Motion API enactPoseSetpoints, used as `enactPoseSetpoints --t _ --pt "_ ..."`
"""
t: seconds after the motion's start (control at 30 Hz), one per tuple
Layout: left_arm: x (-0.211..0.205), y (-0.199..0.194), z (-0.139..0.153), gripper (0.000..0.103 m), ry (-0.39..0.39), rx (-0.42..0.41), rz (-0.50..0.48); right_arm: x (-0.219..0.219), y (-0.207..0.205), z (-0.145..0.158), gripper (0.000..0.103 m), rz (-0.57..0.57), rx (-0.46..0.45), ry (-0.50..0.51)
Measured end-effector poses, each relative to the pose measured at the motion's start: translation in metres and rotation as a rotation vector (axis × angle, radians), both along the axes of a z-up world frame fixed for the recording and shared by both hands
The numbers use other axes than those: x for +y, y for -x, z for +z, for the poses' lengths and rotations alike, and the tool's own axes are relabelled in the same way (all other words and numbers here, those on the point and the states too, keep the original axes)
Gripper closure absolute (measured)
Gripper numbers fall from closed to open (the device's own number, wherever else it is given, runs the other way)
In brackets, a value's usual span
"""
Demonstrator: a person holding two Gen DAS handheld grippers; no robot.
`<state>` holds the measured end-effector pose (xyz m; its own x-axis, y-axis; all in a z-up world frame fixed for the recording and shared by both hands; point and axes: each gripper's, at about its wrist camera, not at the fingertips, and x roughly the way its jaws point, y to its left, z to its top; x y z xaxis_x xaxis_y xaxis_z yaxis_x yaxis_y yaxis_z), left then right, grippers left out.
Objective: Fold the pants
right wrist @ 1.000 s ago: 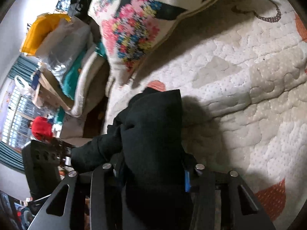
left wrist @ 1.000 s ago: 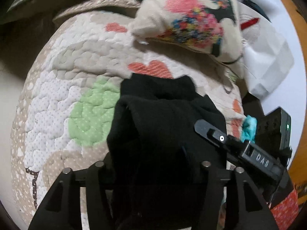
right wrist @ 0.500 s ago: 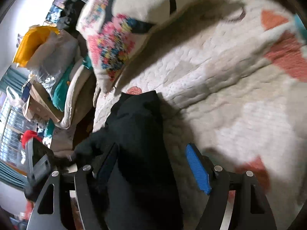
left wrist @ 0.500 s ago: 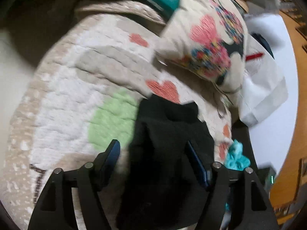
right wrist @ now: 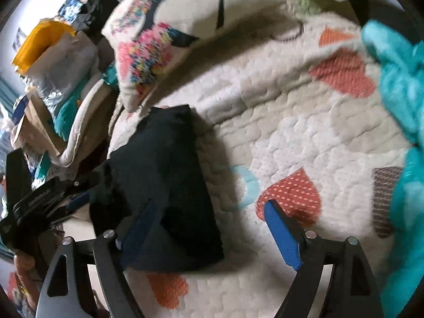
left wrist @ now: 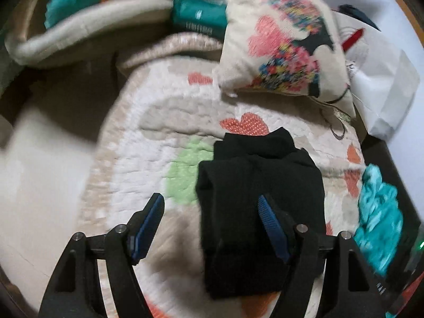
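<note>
The black pants (left wrist: 254,201) lie folded into a compact bundle on the quilted heart-pattern mat (left wrist: 148,143). My left gripper (left wrist: 212,209) is open and empty, its right finger over the bundle's edge, its left finger over bare quilt. In the right wrist view the folded pants (right wrist: 164,185) lie at lower left. My right gripper (right wrist: 212,217) is open and empty, its left finger over the bundle. The left gripper's black body (right wrist: 45,198) shows at the far left of that view.
A cream cushion with a colourful print (left wrist: 286,50) lies on the mat's far edge. A turquoise fluffy cloth (left wrist: 379,220) lies at the mat's right side and shows in the right wrist view (right wrist: 400,84). Piled bedding, a teal packet (left wrist: 198,16) and bags sit beyond.
Both grippers have opened and let go of the black pants, then pulled back and up. The folded bundle now lies free on the mat.
</note>
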<state>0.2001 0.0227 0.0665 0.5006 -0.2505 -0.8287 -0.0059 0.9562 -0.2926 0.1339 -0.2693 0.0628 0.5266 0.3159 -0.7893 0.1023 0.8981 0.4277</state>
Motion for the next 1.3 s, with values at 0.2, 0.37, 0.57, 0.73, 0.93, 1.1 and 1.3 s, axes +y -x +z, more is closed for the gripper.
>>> enactPoseSetpoints --t 0.2,0.37,0.57,0.73,0.93,1.1,1.3 --pt "0.009 0.072 0.026 0.03 -0.035 -0.073 0.044 0.007 0.06 0.031 0.015 0.012 -0.073 0.067" --pt "0.005 0.132 0.031 0.03 -0.131 -0.133 0.102 0.023 0.111 0.032 0.014 0.034 -0.088 0.083" --pt "-0.001 0.197 0.043 0.029 -0.207 -0.207 0.163 0.041 0.152 0.03 0.014 0.08 -0.123 0.146" --pt "-0.019 0.236 0.059 0.022 -0.291 -0.326 0.187 0.045 0.17 0.039 0.014 0.085 -0.173 0.152" --pt "-0.043 0.277 0.082 0.009 -0.379 -0.489 0.18 0.048 0.187 0.048 0.014 0.094 -0.245 0.206" --pt "-0.054 0.298 0.098 0.006 -0.367 -0.56 0.16 0.044 0.194 0.052 0.014 0.081 -0.271 0.209" --pt "-0.058 0.306 0.104 0.006 -0.355 -0.561 0.154 0.043 0.2 0.059 0.014 0.066 -0.308 0.22"
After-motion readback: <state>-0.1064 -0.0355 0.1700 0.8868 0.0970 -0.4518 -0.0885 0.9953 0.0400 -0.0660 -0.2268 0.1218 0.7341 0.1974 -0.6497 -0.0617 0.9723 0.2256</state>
